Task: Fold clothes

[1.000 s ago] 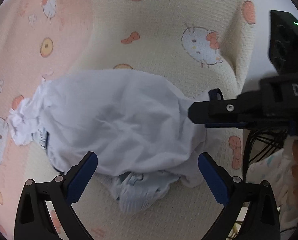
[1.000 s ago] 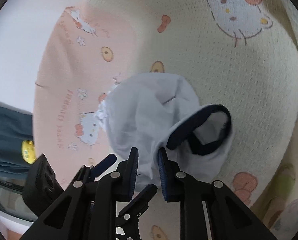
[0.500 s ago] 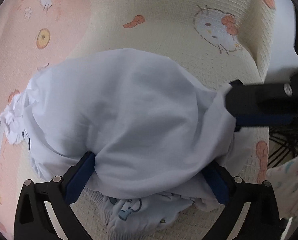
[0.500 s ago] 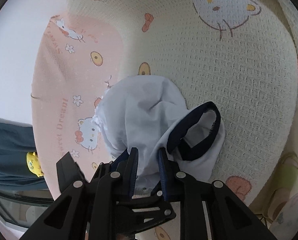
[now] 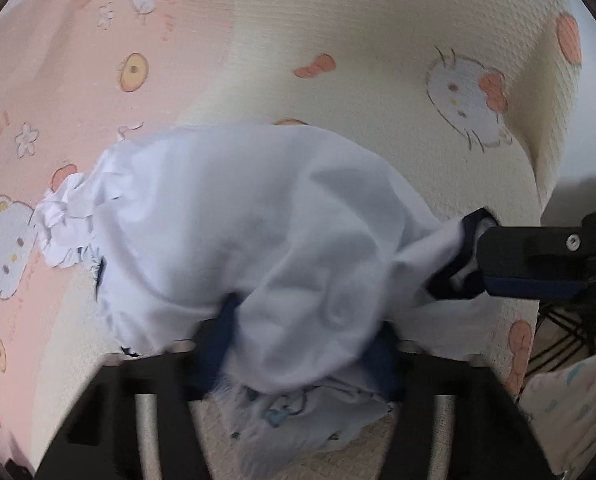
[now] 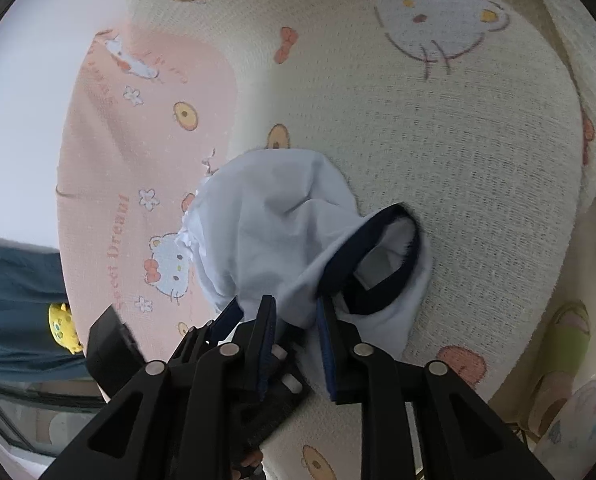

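Gripping the garment (image 5: 258,248) at two places, we held it bunched over the blanket (image 5: 378,60), low in the centre of both frames. Our right gripper (image 6: 296,334) had its jaws nearly together on a fold of white cloth just beside the navy collar (image 6: 378,240); in the left view the same gripper (image 5: 482,252) entered from mid-right and pinched that navy-trimmed edge. We judged this hold was meant to keep the neck end fixed while the rest got drawn over.

Our left gripper (image 5: 298,344) sat at the bottom centre of its frame, blurred. White fabric draped across both blue pads and filled the gap, the pads close in on it. We judged it to be clamping the cloth, though blur left the contact unclear. A printed layer (image 5: 290,412) showed beneath the white one, at the bottom of the frame.

Frilled edging (image 5: 62,232) lay at centre-left on the pink part of the blanket. No flat, squared fold was visible; the garment looked mid-fold or crumpled.

The surface was a waffle-knit blanket, cream and pink, with cartoon cats, bows and round motifs. A pale wall (image 6: 38,80) filled the upper left of the right view; a yellow toy (image 6: 64,326) sat at lower left.
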{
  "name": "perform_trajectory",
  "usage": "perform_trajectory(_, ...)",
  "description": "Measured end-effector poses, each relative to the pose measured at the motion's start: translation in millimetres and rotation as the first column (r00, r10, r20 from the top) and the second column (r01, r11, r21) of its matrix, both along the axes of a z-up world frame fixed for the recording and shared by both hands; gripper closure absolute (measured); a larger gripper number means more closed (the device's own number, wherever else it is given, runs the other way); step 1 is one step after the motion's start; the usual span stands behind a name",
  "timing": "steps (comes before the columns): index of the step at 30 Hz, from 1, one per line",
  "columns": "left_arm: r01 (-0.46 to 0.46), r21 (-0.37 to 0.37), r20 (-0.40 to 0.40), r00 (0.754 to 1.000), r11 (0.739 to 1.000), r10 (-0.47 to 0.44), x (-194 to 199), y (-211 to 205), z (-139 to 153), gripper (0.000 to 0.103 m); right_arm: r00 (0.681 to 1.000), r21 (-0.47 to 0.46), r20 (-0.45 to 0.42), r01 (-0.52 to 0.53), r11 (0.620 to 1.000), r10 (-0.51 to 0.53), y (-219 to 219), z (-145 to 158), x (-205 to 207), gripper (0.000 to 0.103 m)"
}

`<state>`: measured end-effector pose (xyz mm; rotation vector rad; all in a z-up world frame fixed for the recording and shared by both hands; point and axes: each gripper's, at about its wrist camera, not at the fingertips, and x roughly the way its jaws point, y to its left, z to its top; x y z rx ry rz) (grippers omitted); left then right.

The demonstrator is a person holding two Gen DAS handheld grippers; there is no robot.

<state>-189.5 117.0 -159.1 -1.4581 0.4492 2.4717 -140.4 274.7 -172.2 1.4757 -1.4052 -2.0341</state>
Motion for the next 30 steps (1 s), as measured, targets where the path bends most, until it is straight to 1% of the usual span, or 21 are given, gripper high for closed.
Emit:
perform_trajectory(1,0.006,0.014,0.002,1.0,1.0,-0.006,0,-4,2,0.066,1.0,-0.003,0.006,0.009,1.0,-0.009,3,-1,1,0.065)
perform_trajectory(2,0.006,0.021,0.003,1.0,1.0,-0.006,0,-9,3,0.075,1.0,-0.006,0.013,0.018,1.0,-0.018,5,-1,3,0.059)
perform_trajectory(3,0.006,0.028,0.003,1.0,1.0,-0.006,1,-14,4,0.078,0.999,-0.01,0.019,0.028,1.0,-0.027,8,-2,4,0.055)
perform_trajectory(5,-0.018,0.073,0.026,1.0,0.997,0.016,-1,-23,7,0.08,0.998,-0.014,0.032,0.046,0.999,-0.046,12,-3,7,0.051)
perform_trajectory(7,-0.05,0.117,0.047,0.998,0.992,0.045,-2,-32,11,0.081,0.997,-0.007,0.043,0.063,0.998,-0.062,17,-5,8,0.05)
perform_trajectory(8,-0.058,0.124,0.046,0.998,0.991,0.053,-2,-32,14,0.082,0.997,0.006,0.048,0.067,0.998,-0.067,18,-5,8,0.05)
perform_trajectory(10,-0.072,0.138,0.041,0.997,0.988,0.067,0,-33,18,0.083,0.997,0.05,0.057,0.057,0.997,-0.06,20,-4,8,0.046)
perform_trajectory(11,-0.078,0.145,0.039,0.997,0.986,0.073,0,-33,21,0.083,0.997,0.075,0.05,0.049,0.996,-0.053,20,-2,8,0.042)
perform_trajectory(12,-0.085,0.152,0.036,0.996,0.985,0.08,1,-34,23,0.083,0.999,0.113,0.032,0.035,0.993,-0.039,18,1,9,0.039)
perform_trajectory(13,-0.092,0.159,0.034,0.996,0.983,0.087,2,-34,25,0.083,1.0,0.152,0.015,0.021,0.988,-0.024,17,5,10,0.038)
perform_trajectory(16,-0.101,0.191,0.03,0.995,0.976,0.097,0,-40,32,0.083,0.999,0.268,-0.029,-0.033,0.963,0.042,8,17,11,0.037)
perform_trajectory(19,-0.11,0.224,0.026,0.994,0.968,0.107,-1,-46,38,0.083,0.988,0.412,-0.04,-0.121,0.903,0.15,-12,25,11,0.037)
perform_trajectory(22,-0.119,0.257,0.022,0.993,0.959,0.118,-2,-52,45,0.085,0.974,0.512,-0.045,-0.17,0.842,0.224,-27,28,9,0.037)
perform_trajectory(25,-0.13,0.282,0.021,0.991,0.95,0.13,-2,-59,52,0.087,0.972,0.523,-0.017,-0.191,0.83,0.235,-35,19,4,0.037)
perform_trajectory(27,-0.131,0.294,0.023,0.991,0.947,0.13,0,-62,53,0.087,0.979,0.51,-0.007,-0.173,0.842,0.205,-36,15,1,0.037)
perform_trajectory(28,-0.133,0.303,0.025,0.991,0.944,0.131,-3,-61,54,0.087,0.98,0.52,-0.019,-0.161,0.839,0.2,-35,17,3,0.037)
perform_trajectory(29,-0.134,0.311,0.027,0.991,0.941,0.132,-5,-61,55,0.087,0.976,0.542,-0.037,-0.159,0.825,0.212,-38,21,3,0.037)
perform_trajectory(30,-0.14,0.337,0.044,0.99,0.931,0.133,-6,-63,56,0.087,0.973,0.564,-0.054,-0.156,0.811,0.225,-40,24,4,0.037)
